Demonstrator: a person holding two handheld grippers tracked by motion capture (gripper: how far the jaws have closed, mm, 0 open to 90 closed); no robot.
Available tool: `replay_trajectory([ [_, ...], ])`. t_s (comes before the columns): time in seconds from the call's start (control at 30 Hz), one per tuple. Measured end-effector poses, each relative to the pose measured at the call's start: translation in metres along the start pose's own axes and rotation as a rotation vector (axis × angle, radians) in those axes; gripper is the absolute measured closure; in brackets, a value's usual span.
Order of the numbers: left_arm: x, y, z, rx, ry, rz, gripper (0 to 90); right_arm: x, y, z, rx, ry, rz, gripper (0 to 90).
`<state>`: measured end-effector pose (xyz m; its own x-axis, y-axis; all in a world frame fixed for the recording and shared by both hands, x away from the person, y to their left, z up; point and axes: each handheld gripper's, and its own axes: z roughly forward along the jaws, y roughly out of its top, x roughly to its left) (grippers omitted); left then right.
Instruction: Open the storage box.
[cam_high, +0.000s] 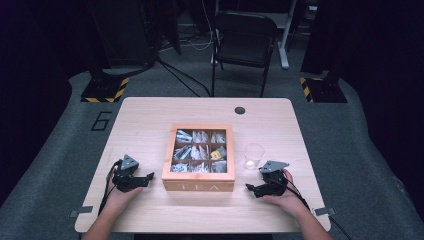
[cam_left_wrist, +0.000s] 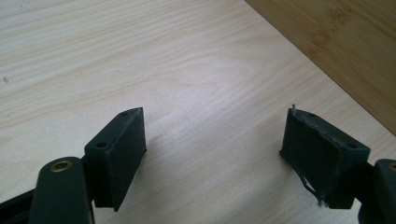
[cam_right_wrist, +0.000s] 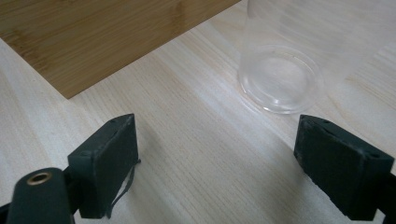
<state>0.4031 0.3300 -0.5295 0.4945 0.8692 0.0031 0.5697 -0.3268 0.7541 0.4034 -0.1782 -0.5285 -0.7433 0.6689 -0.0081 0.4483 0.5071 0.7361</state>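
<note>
while both tools (cam_high: 150, 178) (cam_high: 248, 188) rest open, tea box (cam_high: 198, 186) between

The square wooden box with a grid of compartments (cam_high: 198, 183) is showing the word "TEA" in pale capitals across its front wall, the side facing the person (the letters are faint against the light wood but readable). On the grey carpeted floor (cam_high: 60, 150) left of the pale wooden table (cam_high: 145, 115), a large dark numeral "6" (cam_high: 101, 121) is lying flat, just off the table's far left corner.
</note>
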Motion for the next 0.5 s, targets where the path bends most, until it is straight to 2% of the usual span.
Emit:
replay_trajectory([
  [0.3,-0.0007,-0.0001,-0.0004,0.003,0.004,-0.006,21.5,0.0021,-0.0008,-0.0004,-0.006,0.015,0.006,12.1],
  [0.4,-0.0016,0.0007,0.0008,0.021,-0.009,0.009,13.5,0.0021,-0.0005,-0.0006,0.006,0.017,-0.005,11.1],
  [0.5,-0.0015,0.0007,0.0007,0.022,-0.009,0.011,13.4,0.0028,-0.0006,-0.0005,0.007,0.013,0.001,10.9],
])
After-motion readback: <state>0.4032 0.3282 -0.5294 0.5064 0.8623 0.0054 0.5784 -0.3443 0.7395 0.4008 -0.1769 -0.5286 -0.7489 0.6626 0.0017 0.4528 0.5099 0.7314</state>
